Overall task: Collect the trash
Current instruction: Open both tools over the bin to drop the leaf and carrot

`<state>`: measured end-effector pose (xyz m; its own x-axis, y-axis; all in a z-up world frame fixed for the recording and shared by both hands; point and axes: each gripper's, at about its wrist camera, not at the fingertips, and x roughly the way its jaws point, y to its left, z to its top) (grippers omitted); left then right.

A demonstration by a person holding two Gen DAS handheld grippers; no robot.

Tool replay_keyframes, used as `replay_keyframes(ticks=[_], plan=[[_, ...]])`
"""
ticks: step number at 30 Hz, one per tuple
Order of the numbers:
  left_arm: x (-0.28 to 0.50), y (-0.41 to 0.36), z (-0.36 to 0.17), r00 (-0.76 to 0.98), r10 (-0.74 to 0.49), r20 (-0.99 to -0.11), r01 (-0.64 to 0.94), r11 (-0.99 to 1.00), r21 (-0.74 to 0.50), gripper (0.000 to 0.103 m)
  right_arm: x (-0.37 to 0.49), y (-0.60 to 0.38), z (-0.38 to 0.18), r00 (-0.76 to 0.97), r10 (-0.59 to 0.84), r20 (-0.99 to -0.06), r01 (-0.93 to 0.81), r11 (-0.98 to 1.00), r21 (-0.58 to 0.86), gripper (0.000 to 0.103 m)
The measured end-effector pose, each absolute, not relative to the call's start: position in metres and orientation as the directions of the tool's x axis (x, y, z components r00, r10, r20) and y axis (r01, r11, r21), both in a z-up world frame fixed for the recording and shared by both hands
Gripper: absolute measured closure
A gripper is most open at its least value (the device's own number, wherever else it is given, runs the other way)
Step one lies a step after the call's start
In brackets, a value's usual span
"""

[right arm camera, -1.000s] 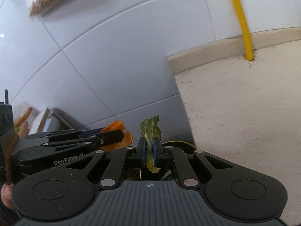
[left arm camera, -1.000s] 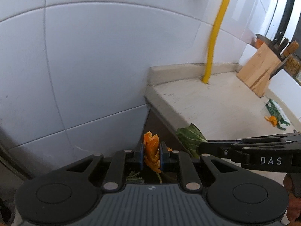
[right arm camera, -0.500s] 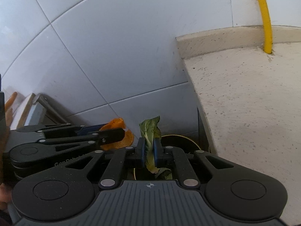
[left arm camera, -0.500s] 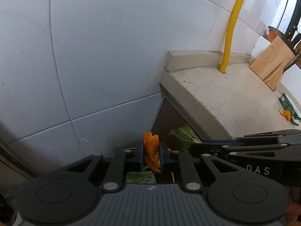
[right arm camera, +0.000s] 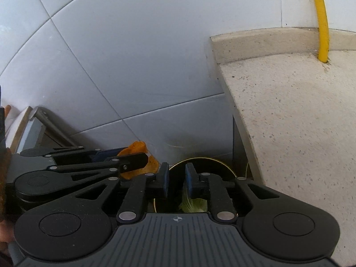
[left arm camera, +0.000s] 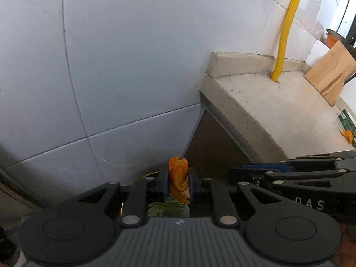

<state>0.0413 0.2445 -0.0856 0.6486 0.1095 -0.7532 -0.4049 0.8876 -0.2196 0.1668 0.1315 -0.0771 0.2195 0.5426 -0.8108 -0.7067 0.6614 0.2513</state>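
Note:
My left gripper is shut on an orange peel, held beside the counter's end, above a round gold-rimmed bin. The peel also shows in the right wrist view between the left gripper's fingers. My right gripper is open with a small gap between its blue pads, and empty. A green leaf lies below it inside the bin. Green leaves also show under the left gripper. The right gripper sits just right of the left one in the left wrist view.
A beige stone counter fills the right side, with a yellow pipe at its back. White wall tiles stand ahead. A wooden knife block, a green packet and another orange scrap lie farther along the counter.
My right gripper has opened and the green leaf has dropped from it into the bin. Both grippers have moved lower and left past the counter's end. The left still holds the peel.

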Motion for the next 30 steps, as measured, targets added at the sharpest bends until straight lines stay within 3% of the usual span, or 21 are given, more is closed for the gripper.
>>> replay_keyframes(ticks=[7, 9, 15, 26, 30], plan=[[0.043, 0.245, -0.088, 0.651, 0.104, -0.752, -0.400, 0.889, -0.224, 0.080, 0.169, 0.128, -0.075, 0.226, 0.538, -0.812, -0.700, 0.669, 0.248, 0.072], [0.044, 0.244, -0.087, 0.652, 0.107, -0.751, -0.396, 0.892, -0.217, 0.069, 0.170, 0.126, -0.074, 0.230, 0.534, -0.814, -0.696, 0.675, 0.246, 0.070], [0.043, 0.244, -0.083, 0.663, 0.116, -0.739, -0.393, 0.895, -0.212, 0.058, 0.171, 0.122, -0.070, 0.245, 0.525, -0.815, -0.689, 0.686, 0.235, 0.066], [0.040, 0.240, -0.076, 0.681, 0.127, -0.721, -0.379, 0.904, -0.198, 0.053, 0.165, 0.113, -0.060, 0.267, 0.523, -0.810, -0.681, 0.697, 0.226, 0.061], [0.040, 0.237, -0.074, 0.689, 0.128, -0.714, -0.365, 0.912, -0.188, 0.052, 0.161, 0.107, -0.054, 0.284, 0.521, -0.805, -0.676, 0.704, 0.217, 0.054]])
